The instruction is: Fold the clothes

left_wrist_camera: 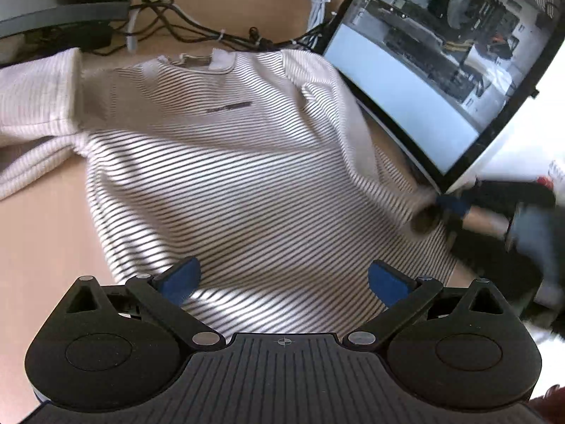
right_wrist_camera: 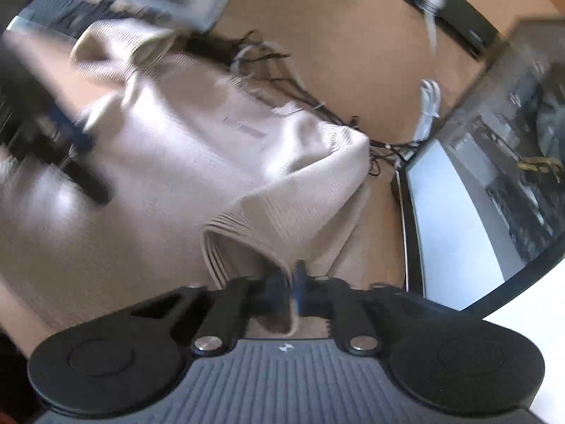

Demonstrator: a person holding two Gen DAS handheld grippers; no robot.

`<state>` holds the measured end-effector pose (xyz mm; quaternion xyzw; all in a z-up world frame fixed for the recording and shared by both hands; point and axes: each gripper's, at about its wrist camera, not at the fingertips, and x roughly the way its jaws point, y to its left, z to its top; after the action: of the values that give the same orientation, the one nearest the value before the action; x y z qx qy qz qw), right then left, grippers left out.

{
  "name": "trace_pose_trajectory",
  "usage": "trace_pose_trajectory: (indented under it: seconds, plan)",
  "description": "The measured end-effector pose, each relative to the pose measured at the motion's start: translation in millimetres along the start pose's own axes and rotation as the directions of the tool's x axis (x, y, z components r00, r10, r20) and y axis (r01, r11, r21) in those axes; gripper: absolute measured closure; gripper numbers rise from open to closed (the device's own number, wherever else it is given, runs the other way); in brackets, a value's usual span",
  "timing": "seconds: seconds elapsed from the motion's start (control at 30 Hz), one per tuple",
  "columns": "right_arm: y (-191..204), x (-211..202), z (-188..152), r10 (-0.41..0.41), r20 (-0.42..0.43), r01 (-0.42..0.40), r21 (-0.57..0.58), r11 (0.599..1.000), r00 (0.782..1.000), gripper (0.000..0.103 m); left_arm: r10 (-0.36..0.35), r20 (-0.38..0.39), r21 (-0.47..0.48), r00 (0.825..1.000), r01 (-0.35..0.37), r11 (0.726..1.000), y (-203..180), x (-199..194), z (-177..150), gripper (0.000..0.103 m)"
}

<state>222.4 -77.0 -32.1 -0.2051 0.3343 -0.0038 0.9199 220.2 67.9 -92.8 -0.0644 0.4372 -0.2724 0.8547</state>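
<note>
A cream sweater with fine dark stripes [left_wrist_camera: 240, 162] lies front up on the wooden table, collar at the far side. My left gripper [left_wrist_camera: 284, 279] is open and empty, hovering over the sweater's hem. My right gripper [right_wrist_camera: 289, 282] is shut on the cuff of the sweater's right sleeve [right_wrist_camera: 247, 240] and holds it lifted over the body. In the left wrist view the right gripper [left_wrist_camera: 445, 208] shows blurred at the right, with the sleeve [left_wrist_camera: 353, 148] stretched toward it. The left gripper [right_wrist_camera: 63, 141] shows blurred at the left in the right wrist view.
A monitor [left_wrist_camera: 441, 70] lies tilted at the right of the sweater. Black and white cables [left_wrist_camera: 183, 31] run along the far side. A dark monitor stand [left_wrist_camera: 63, 10] sits at the far left. The other sleeve [left_wrist_camera: 35, 106] spreads left.
</note>
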Motion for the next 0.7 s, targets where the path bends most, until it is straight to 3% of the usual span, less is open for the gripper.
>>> trace_pose_trajectory:
  seconds: [0.13,0.27,0.37,0.47,0.6,0.7]
  plan:
    - [-54.6,-18.9,33.8,0.002,0.051,-0.015,0.257,0.966,0.999,0.099,0.053,0.001,0.010,0.999,-0.053,0.999,10.9,-20.3,-12.5,0.000]
    - [-117.0,-51.9,74.6,-0.035,0.204,-0.062,0.453,0.889,0.978,0.099,0.026,0.012,-0.107,1.000,-0.025,0.994,29.7,-39.0,-16.6,0.000]
    - [-142.2,-58.9,103.9,-0.047,0.274,-0.099,0.496,0.863,0.961,0.099,0.031,0.051,-0.223,0.998,-0.019,0.975,41.0,-53.6,-8.9,0.000]
    - [-156.7,-50.6,129.7,-0.033,0.309,-0.140,0.521,0.842,0.950,0.099,0.058,0.128,-0.263,0.990,-0.023,0.964,45.1,-74.5,-1.7,0.000]
    - [-153.6,-29.9,152.9,0.083,0.342,-0.265,0.531,0.805,0.936,0.099,0.127,0.215,-0.282,0.968,-0.063,0.957,44.1,-104.6,4.4,0.000]
    - [-130.4,-7.0,169.4,0.161,0.348,-0.327,0.496,0.804,0.923,0.099,0.177,0.247,-0.316,0.953,-0.093,0.944,47.8,-125.0,-0.1,0.000]
